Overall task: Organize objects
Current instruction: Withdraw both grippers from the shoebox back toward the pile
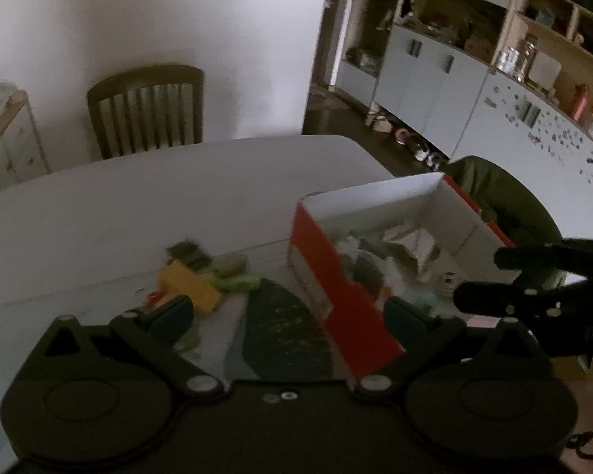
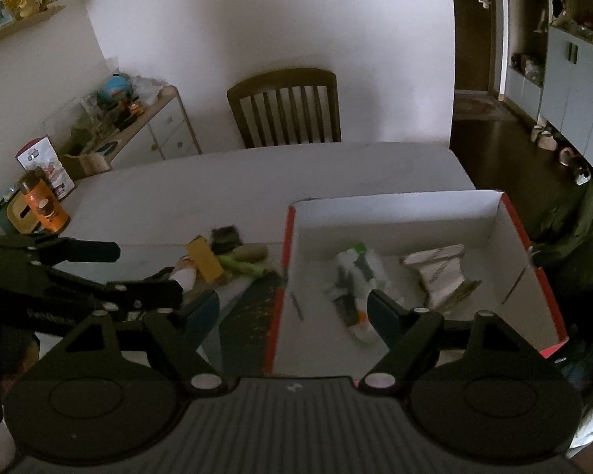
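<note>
- Left tongs [image 1: 288,318] gape wide, holding nothing, above the table [image 1: 138,197] by the box's red side.
- Right tongs [image 2: 292,314] also spread apart and unladen, straddling the box [image 2: 395,213] wall.
- Box sits on the table's right part; a white packet [image 2: 354,280] and folded paper [image 2: 439,272] lie inside.
- Yellow block [image 2: 206,262], green piece [image 2: 243,265] and dark item [image 2: 226,237] cluster just left of the box.

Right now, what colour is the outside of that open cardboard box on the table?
Red outside, white inside: the open cardboard box shows it best in the left wrist view.
</note>
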`<state>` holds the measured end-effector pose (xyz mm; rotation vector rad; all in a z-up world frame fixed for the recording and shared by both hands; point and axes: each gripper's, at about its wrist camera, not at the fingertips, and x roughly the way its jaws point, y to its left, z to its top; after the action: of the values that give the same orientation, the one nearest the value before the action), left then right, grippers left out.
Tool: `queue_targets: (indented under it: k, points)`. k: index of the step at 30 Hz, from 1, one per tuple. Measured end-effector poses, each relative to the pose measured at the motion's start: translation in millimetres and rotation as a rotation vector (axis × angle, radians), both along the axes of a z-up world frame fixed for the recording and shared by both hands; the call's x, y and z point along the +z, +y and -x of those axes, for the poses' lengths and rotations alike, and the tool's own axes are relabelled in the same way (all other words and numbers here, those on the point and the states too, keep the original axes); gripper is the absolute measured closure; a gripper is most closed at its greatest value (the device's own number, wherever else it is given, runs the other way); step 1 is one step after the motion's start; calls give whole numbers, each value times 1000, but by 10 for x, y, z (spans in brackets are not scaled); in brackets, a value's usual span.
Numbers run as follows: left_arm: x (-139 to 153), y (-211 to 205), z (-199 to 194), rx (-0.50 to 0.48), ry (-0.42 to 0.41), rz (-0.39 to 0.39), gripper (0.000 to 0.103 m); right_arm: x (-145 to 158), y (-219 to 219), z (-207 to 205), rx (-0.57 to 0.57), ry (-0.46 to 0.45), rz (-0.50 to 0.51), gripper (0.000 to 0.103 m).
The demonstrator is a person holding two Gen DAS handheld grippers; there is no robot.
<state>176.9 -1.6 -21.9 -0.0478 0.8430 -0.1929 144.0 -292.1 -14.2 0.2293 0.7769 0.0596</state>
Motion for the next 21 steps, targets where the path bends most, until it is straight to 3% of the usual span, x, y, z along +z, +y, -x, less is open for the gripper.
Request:
queue_targets:
  k: [16,21]
  points:
    - [-237,1118,311,114,30,8,1,-70,823,-100,22,32,11,21]
    - [-351,1390,425,121,-6,-14,1,-165,1061,-199,51,54,23,21]
